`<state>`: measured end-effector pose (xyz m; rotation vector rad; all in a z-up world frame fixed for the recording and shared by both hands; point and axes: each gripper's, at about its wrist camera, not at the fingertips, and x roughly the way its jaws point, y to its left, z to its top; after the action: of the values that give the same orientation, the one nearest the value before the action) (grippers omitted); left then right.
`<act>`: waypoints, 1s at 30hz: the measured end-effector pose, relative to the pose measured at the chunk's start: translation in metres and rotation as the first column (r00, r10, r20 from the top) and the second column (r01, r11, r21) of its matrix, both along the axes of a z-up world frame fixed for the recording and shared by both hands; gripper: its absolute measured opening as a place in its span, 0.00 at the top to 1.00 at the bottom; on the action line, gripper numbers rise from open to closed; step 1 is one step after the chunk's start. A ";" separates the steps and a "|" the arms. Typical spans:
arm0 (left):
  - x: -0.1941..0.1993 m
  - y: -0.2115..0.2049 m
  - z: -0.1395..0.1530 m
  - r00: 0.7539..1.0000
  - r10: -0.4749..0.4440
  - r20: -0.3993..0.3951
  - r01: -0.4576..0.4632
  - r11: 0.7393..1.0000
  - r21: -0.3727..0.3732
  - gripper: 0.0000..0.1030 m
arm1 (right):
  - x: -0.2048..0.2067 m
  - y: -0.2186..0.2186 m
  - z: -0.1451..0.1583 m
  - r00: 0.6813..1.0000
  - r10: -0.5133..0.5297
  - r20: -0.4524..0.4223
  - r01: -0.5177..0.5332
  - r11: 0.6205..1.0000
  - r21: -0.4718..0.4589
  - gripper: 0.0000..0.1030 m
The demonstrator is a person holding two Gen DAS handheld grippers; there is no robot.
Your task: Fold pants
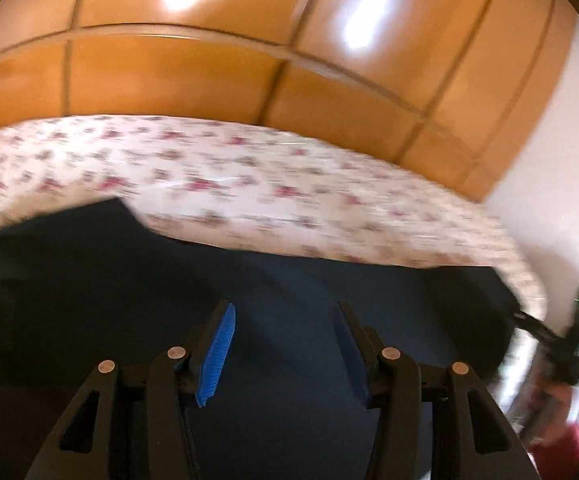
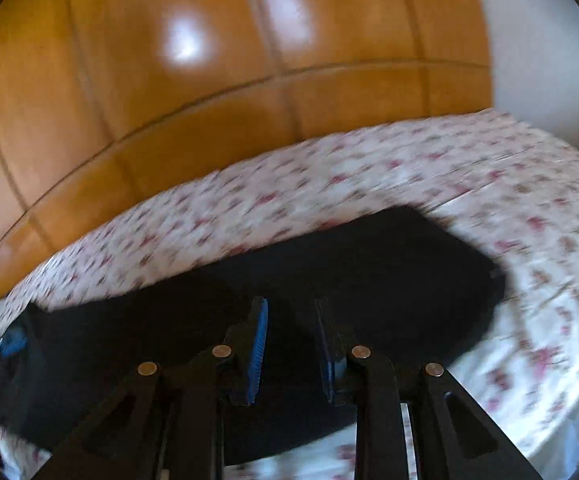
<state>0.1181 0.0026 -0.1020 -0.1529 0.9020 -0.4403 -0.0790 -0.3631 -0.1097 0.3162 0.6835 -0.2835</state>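
Note:
The dark navy pants (image 1: 249,300) lie spread on a bed with a floral sheet (image 1: 249,184). In the left wrist view my left gripper (image 1: 285,312) is open, its blue pads above the pants, holding nothing. In the right wrist view the pants (image 2: 349,272) lie across the sheet (image 2: 509,208), with one end at the right. My right gripper (image 2: 291,308) is open above the pants and empty. The right gripper also shows at the far right of the left wrist view (image 1: 529,322), near the pants' end. Both views are motion-blurred.
A glossy wooden wardrobe (image 1: 249,60) stands behind the bed, and it also fills the top of the right wrist view (image 2: 209,80). A white wall (image 1: 561,160) is at the right. Some blue and white cloth (image 2: 5,344) lies at the bed's left edge.

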 end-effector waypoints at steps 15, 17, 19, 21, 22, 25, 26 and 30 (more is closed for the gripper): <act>0.071 0.040 -0.038 0.988 0.151 0.016 -0.152 0.977 0.152 0.52 | 0.031 0.021 -0.033 0.997 -0.010 -0.081 -0.002 0.989 -0.147 0.77; 0.068 0.039 -0.035 0.990 0.143 0.014 -0.144 0.977 0.157 0.52 | 0.028 0.020 -0.029 0.997 -0.015 -0.079 0.004 0.990 -0.142 0.77; 0.056 0.038 -0.029 0.987 0.159 0.023 -0.161 0.969 0.189 0.52 | 0.022 0.016 -0.024 0.998 -0.013 -0.068 0.007 0.996 -0.091 0.77; 0.036 0.035 -0.019 0.983 0.167 0.071 -0.178 0.965 0.193 0.52 | 0.010 0.010 -0.018 0.999 -0.011 -0.036 0.010 1.000 -0.027 0.77; 0.022 0.031 -0.014 0.983 0.152 0.099 -0.167 0.971 0.169 0.52 | 0.005 0.009 -0.016 1.000 -0.013 -0.028 0.013 1.000 -0.011 0.77; -0.015 0.013 -0.009 0.985 0.067 0.160 -0.088 0.987 0.133 0.47 | -0.004 0.003 -0.017 0.999 -0.024 -0.040 0.024 1.000 -0.010 0.77; -0.021 0.007 -0.011 0.984 0.047 0.170 -0.075 0.985 0.157 0.47 | -0.005 0.000 -0.019 0.998 -0.024 -0.051 0.024 1.000 -0.010 0.77; -0.024 -0.006 -0.036 0.992 0.014 0.128 -0.045 0.968 0.245 0.47 | -0.005 -0.019 -0.023 0.997 -0.054 -0.055 0.055 0.998 0.014 0.77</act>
<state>0.0945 -0.0036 -0.1383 0.0895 0.8226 -0.3025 -0.0844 -0.3820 -0.1325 0.3432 0.7318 -0.3400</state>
